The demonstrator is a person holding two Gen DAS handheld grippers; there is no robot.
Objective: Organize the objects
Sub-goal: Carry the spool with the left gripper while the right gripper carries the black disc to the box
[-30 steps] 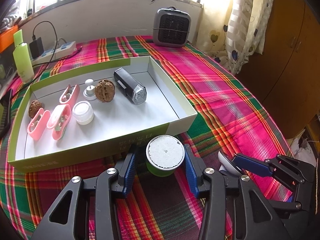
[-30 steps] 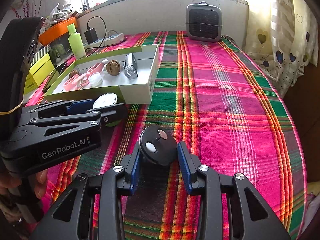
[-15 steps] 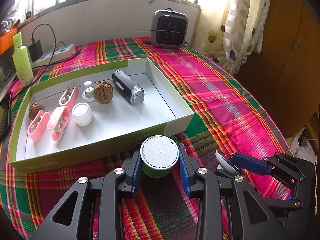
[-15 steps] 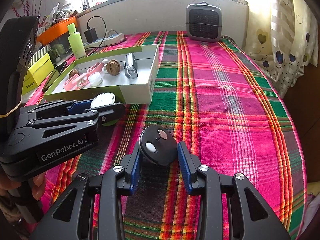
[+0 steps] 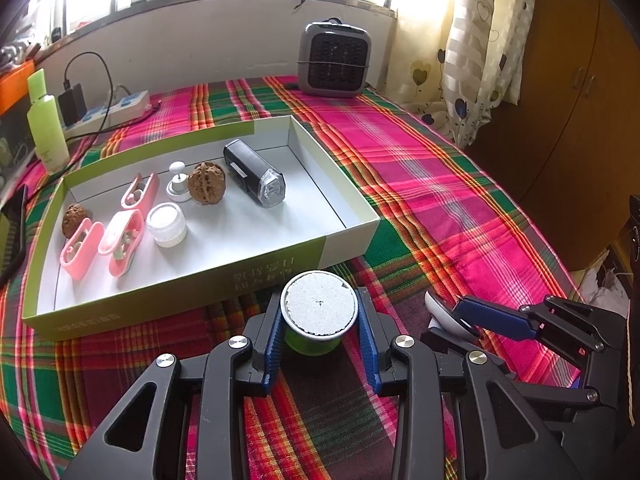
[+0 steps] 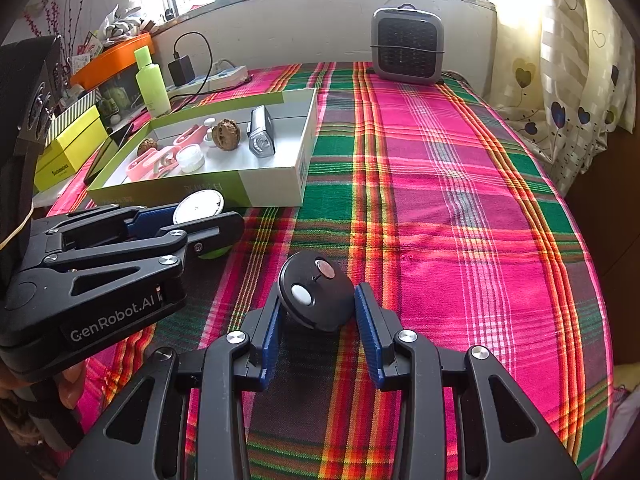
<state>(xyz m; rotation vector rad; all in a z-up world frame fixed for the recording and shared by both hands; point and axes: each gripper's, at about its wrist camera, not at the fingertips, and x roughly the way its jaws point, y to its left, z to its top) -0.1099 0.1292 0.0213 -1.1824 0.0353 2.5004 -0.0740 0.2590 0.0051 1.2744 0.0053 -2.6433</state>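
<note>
A small green jar with a white lid (image 5: 319, 312) stands on the plaid cloth just in front of the white and green box (image 5: 348, 240). My left gripper (image 5: 320, 322) is shut on the jar, one blue pad on each side. In the right wrist view the left gripper (image 6: 208, 222) and the jar's lid (image 6: 199, 208) appear at the left. My right gripper (image 6: 318, 312) is shut on a black round device (image 6: 316, 294) with a white button, resting on the cloth. The right gripper (image 5: 448, 314) also shows at the lower right of the left wrist view.
The box holds a black lamp (image 5: 254, 178), two walnuts (image 5: 207, 182), pink cases (image 5: 120, 236), a white jar (image 5: 167, 224) and a white knob (image 5: 178, 186). A grey heater (image 5: 334, 58), green bottle (image 5: 46, 128) and power strip (image 5: 116, 108) stand behind. A phone (image 5: 14, 232) lies left.
The left gripper's fingers closed in from either side of the green jar until the pads touch it. The right gripper and the black device have not moved.
</note>
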